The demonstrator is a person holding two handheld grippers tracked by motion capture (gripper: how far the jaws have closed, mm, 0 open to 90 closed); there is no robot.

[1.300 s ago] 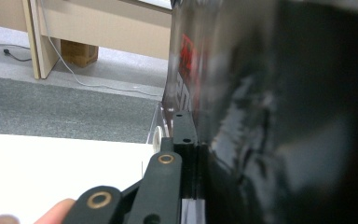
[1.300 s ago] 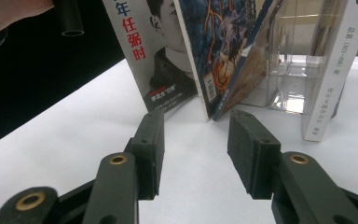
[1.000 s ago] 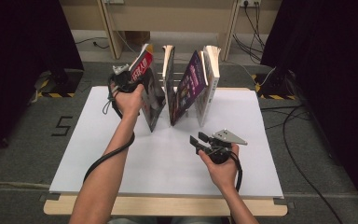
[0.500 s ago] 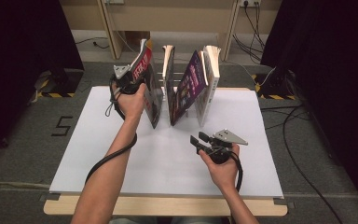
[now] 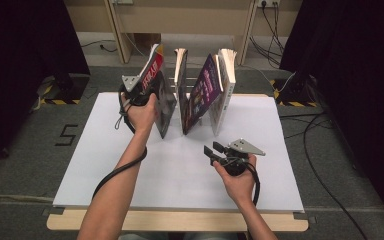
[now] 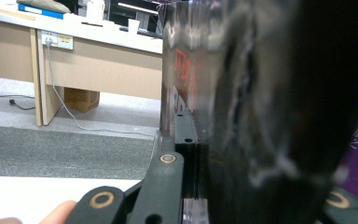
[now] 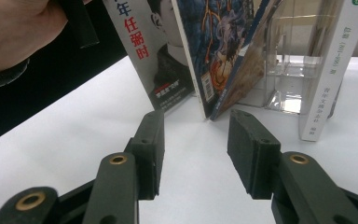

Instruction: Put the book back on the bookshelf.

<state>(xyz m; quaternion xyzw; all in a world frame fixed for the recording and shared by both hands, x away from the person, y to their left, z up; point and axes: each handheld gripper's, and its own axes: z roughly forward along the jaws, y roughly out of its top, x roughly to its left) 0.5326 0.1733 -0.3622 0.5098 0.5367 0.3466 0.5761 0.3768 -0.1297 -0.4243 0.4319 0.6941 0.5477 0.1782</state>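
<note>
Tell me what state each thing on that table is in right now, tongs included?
Left tongs: shut on the leftmost book.
Leftmost book: upright, leaning, gripped on its near edge.
Right tongs: open, nothing between them, low over the white board.
Purple book: standing, tilted, untouched.
White-spined book: standing beside it, untouched.
Clear rack: holding the books upright.

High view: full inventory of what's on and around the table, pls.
Books: four, standing at the table's far middle; leftmost grey and red, one purple, two pale.
Clear rack: one, transparent, among the books.
Table: one, white top on a wooden board.
Floor cables: several, black, right of table.
Left gripper: black, shut on the leftmost book.
Right gripper: black, jaws open, above the table's near right.
</note>
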